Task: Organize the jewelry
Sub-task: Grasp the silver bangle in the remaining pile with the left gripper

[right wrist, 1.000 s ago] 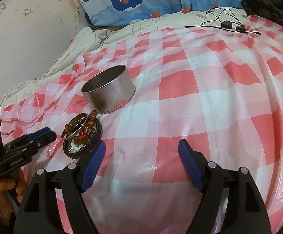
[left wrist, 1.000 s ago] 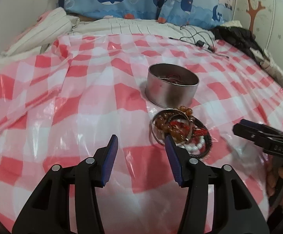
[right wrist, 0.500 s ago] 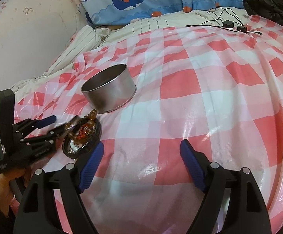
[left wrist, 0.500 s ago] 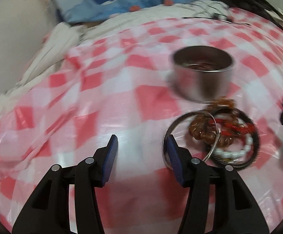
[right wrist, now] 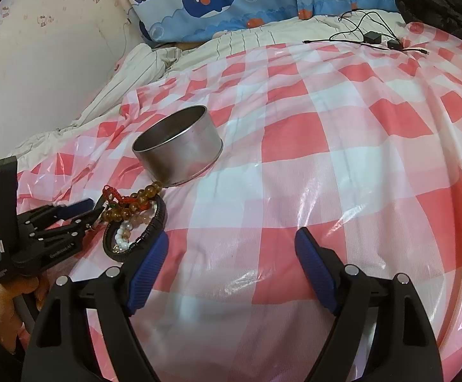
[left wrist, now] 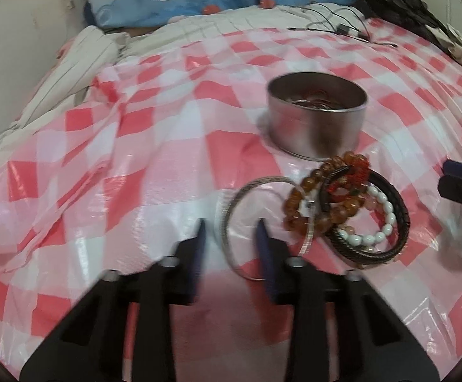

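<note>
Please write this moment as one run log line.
left gripper: just closing, bangle rim between jaws | right gripper: open, empty

No legible text, brand, number or sign is present. The left gripper [right wrist: 95, 211], at 8 o'clock in the right wrist view, carries white lettering along one arm and a small white label at its base; both are too small and blurred to read. The bedding shows pictures only.

On the bed [right wrist: 342, 133]: tin [left wrist: 317, 116] behind bracelet pile [left wrist: 345, 210]; pillow [right wrist: 231, 3] at far edge; cables [right wrist: 368, 36] far right.
</note>
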### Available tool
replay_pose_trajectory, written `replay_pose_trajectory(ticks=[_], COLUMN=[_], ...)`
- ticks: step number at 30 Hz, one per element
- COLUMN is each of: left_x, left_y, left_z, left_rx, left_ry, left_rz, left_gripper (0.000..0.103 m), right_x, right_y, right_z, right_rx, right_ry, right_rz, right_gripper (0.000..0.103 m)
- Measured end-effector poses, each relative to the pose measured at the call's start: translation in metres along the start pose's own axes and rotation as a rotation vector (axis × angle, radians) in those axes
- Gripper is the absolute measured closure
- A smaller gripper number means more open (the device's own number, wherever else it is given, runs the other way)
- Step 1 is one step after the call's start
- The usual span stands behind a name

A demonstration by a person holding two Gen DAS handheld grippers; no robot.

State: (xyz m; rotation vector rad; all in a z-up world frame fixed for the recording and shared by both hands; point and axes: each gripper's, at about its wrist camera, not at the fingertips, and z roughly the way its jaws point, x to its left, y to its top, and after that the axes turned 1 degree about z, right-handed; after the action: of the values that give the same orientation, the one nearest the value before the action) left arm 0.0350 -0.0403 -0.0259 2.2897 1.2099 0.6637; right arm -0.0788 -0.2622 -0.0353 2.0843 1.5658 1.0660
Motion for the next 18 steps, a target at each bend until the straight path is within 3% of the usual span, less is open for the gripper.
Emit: replay_pose_trajectory(ticks=[2, 4, 6, 9, 13, 18], left_x=[-0.003, 0.002, 0.016, 0.033, 0.050, 0.056], left_y=[-0.001, -0.001, -0.003, -0.008, -0.013, -0.012], left_z=[-0.002, -0.006, -0.012, -0.018, -0.020, -0.017], left_rx=[-0.006, -0.016, -0.035, -0.054, -0.076, -0.079], left_ry=[0.011, -0.021, -0.121, -0.201, -0.235, -0.245], left_rz=[0.006, -0.033, -0.139, -0.248, -0.327, -0.354], left_gripper=[0.097, 0.100, 0.101, 0.101, 0.101, 0.101], right_x=[-0.001, -0.002, -0.002, -0.004, -0.003, 0.002], right_y=[0.000, 0.000, 0.000, 0.000, 0.000, -0.001], right_z=[0.000, 0.000, 0.000, -0.001, -0.001, -0.005], right_rx=[0.000, 0.001, 0.001, 0.001, 0.002, -0.011], right_ry=[0.002, 0.005, 0.008, 0.011, 0.007, -0.026], right_rz=[0.003, 0.005, 0.007, 0.008, 0.005, -0.009], right_gripper=[0.024, 0.024, 0.024, 0.024, 0.022, 0.019])
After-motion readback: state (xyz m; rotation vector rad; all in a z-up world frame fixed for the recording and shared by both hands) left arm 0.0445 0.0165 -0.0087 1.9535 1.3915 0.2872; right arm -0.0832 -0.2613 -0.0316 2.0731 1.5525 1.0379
